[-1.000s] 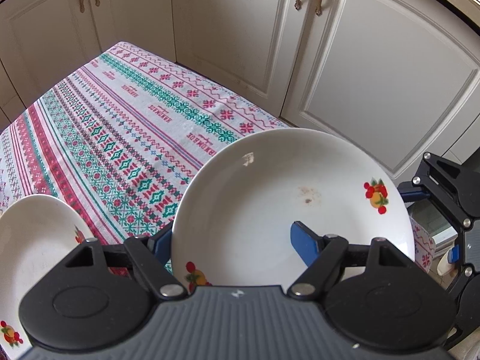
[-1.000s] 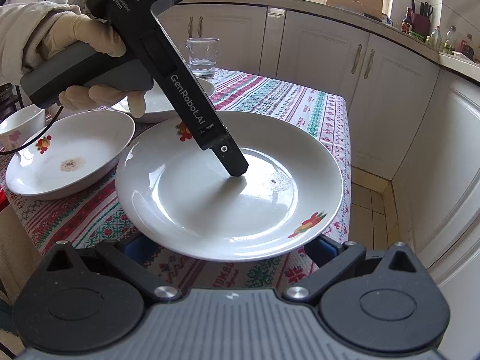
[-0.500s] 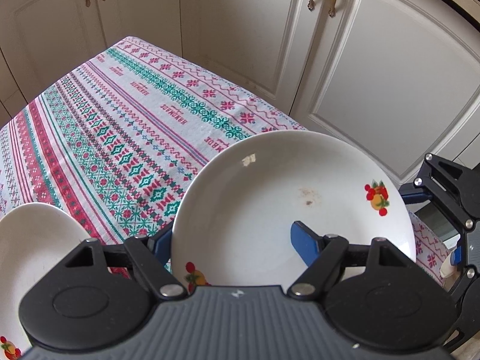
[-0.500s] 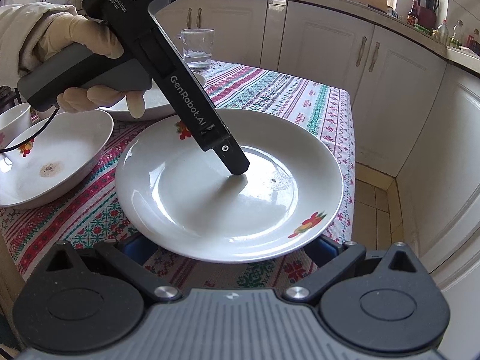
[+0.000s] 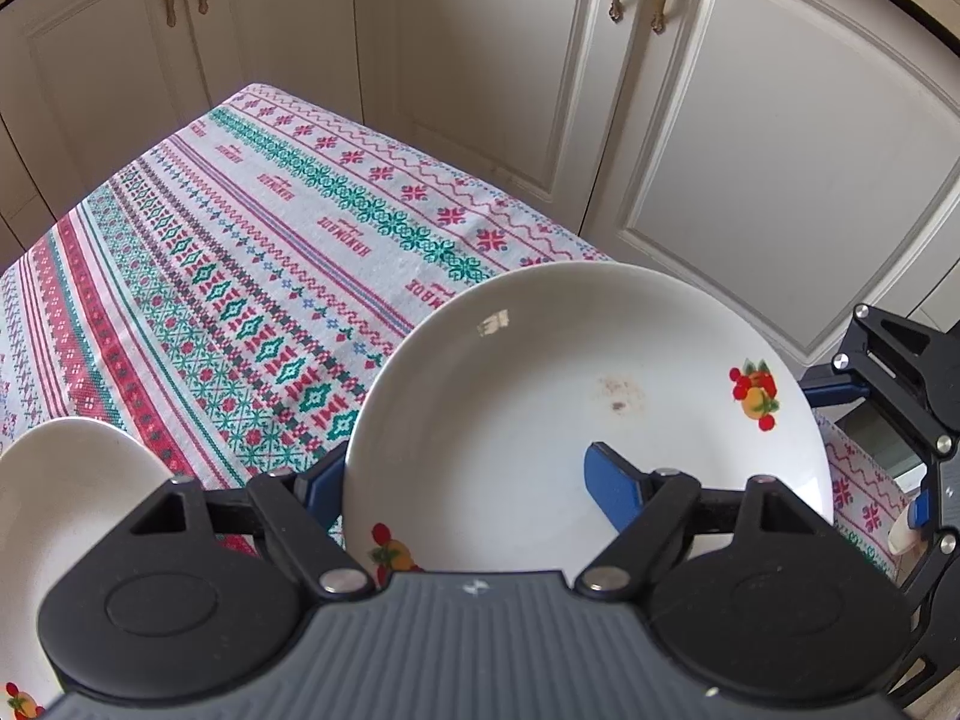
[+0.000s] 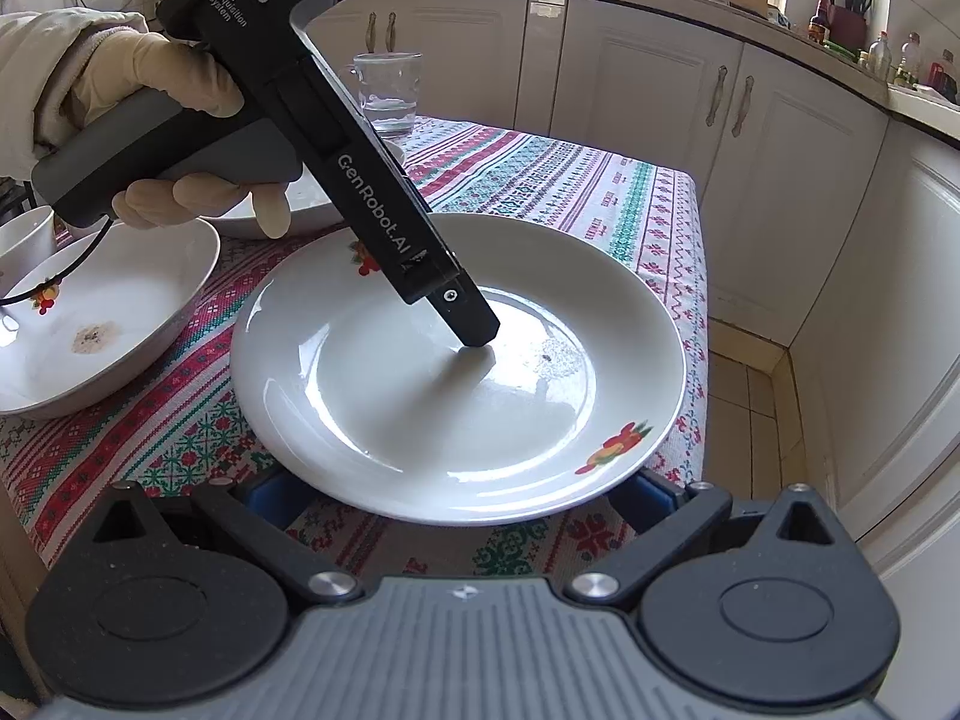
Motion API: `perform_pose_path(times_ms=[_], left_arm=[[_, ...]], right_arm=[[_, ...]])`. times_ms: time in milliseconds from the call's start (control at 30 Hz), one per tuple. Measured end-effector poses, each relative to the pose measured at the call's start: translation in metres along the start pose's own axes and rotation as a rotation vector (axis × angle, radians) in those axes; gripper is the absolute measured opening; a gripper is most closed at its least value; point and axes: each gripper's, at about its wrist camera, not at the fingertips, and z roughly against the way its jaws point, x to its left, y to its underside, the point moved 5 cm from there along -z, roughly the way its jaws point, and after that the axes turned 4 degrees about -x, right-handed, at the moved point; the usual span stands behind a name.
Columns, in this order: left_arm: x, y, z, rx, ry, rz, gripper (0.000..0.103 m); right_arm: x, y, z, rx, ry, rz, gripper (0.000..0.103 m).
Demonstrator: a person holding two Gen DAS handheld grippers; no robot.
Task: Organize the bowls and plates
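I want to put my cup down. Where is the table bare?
Bare cloth runs from the big plate to the far edge by the cabinets. It is crowded beside the stained bowl and glass.

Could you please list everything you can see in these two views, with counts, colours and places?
plate: one, white with fruit prints, at the near table edge
bowl: one, white, brown smear inside, left of the plate
second dish: one, white, behind the gloved hand, mostly hidden
cup: one, white, far left edge
glass: one, clear, at the table's far side
tablecloth: one, red, green and white pattern, covering the table
cabinets: several, cream, around the table
left claw: black, blue pads, jaws opening, plate rim between them
right claw: black, pads spread under the plate's near rim
gloved hand: one, cream, holding the left claw
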Motion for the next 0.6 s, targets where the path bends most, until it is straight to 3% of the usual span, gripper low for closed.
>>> perform_pose_path(times_ms=[367, 600], left_arm=[[-0.003, 0.008, 0.061, -0.122, -0.077, 0.0, 0.092], [-0.015, 0.043, 0.113, -0.197, -0.15, 0.005, 0.095]], right_arm=[[0.003, 0.003, 0.027, -0.014, 0.047, -0.024, 0.103], [0.022, 0.007, 0.055, -0.061, 0.053, -0.013, 0.103]])
